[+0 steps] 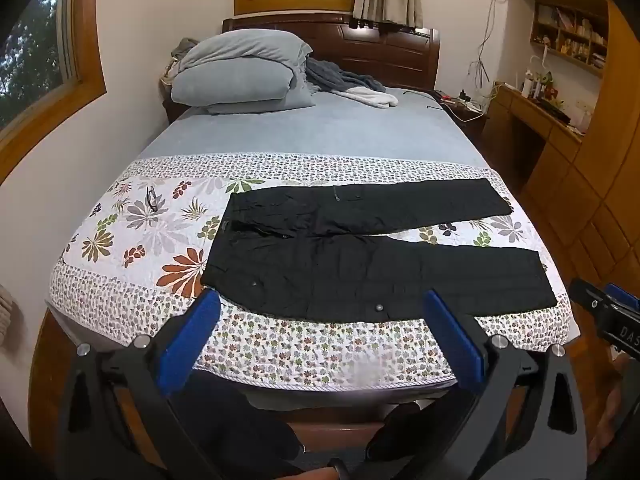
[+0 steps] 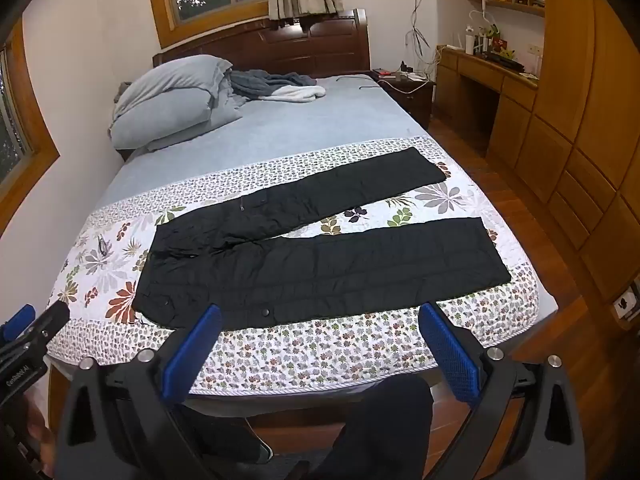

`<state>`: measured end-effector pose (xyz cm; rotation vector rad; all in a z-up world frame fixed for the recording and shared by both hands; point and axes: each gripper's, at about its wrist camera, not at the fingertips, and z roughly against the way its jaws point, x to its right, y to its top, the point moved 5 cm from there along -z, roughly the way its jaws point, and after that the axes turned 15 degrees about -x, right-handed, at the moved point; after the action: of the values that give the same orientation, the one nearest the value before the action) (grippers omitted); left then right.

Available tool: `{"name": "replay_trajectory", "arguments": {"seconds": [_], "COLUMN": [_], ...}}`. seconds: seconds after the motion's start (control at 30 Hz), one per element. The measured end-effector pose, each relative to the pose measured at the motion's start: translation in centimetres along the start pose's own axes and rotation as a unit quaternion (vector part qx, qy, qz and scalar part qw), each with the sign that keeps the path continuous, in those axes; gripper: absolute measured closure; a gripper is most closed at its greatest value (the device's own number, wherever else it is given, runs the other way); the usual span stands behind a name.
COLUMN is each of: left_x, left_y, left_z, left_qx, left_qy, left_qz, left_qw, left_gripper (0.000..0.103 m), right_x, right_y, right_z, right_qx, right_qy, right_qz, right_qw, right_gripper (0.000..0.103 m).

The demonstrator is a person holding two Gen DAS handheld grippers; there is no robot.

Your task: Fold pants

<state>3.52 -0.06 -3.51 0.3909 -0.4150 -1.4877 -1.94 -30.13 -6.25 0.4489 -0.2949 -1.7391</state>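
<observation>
Black pants (image 1: 360, 256) lie flat, unfolded (legs splayed apart) on quilt (image 1: 132, 240)

Soft, even indoor light; dusk shows through the windows (image 1: 32, 52). Fisheye bends walls and edges, corners go black, and detail looks slightly smeared.

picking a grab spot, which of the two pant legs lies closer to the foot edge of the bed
The near leg, with two snap buttons along its edge. The far leg angles away toward the pillows, with flowered quilt showing between them.
</observation>
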Motion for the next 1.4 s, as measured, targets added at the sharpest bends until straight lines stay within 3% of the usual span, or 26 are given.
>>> {"name": "replay_trajectory", "arguments": {"seconds": [1.4], "left_x": [0.3], "left_y": [0.1], "left_z": [0.4], "left_qx": [0.004], "left_qy": [-0.001], "left_qz": [-0.004], "left_qw": [1.0000], "left_gripper": [0.003], "right_x": [0.1], "right_y": [0.0], "right_z": [0.0], "right_qx": [0.003], "right_qy": [0.000], "right_qz": [-0.003], "right_qw": [1.000], "right_gripper": [0.003]}}
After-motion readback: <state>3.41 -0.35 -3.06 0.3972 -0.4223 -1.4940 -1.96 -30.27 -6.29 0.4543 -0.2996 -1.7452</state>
